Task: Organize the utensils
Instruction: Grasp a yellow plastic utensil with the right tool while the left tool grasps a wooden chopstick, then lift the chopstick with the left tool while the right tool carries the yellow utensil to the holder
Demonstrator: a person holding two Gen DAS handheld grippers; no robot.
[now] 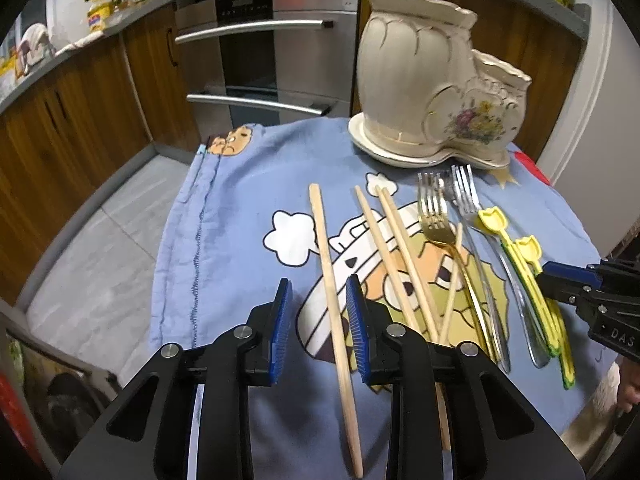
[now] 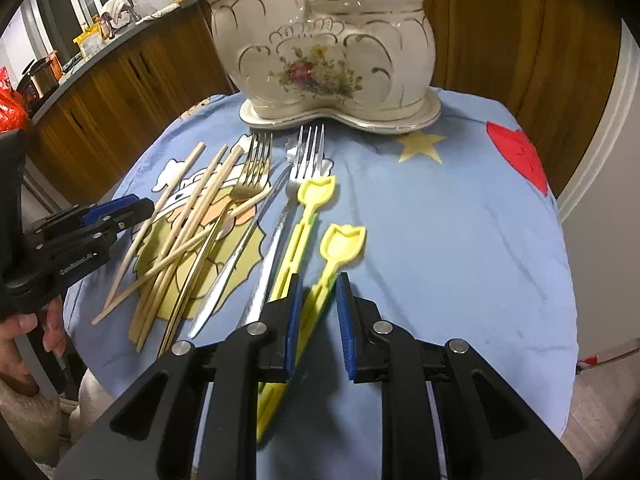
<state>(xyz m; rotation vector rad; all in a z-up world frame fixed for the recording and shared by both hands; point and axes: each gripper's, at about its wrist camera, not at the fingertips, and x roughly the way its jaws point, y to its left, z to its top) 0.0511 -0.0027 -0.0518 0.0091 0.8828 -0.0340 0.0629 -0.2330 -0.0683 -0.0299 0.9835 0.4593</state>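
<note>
Right tool [image 1: 544,276], "DAS" lettering on housing

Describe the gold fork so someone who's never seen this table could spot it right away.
Start at the cream ceramic holder at the back of the blue cloth. In front of it, utensils lie in a row; the gold fork sits between the wooden chopsticks and a silver fork. It alone is gold-coloured.
</note>
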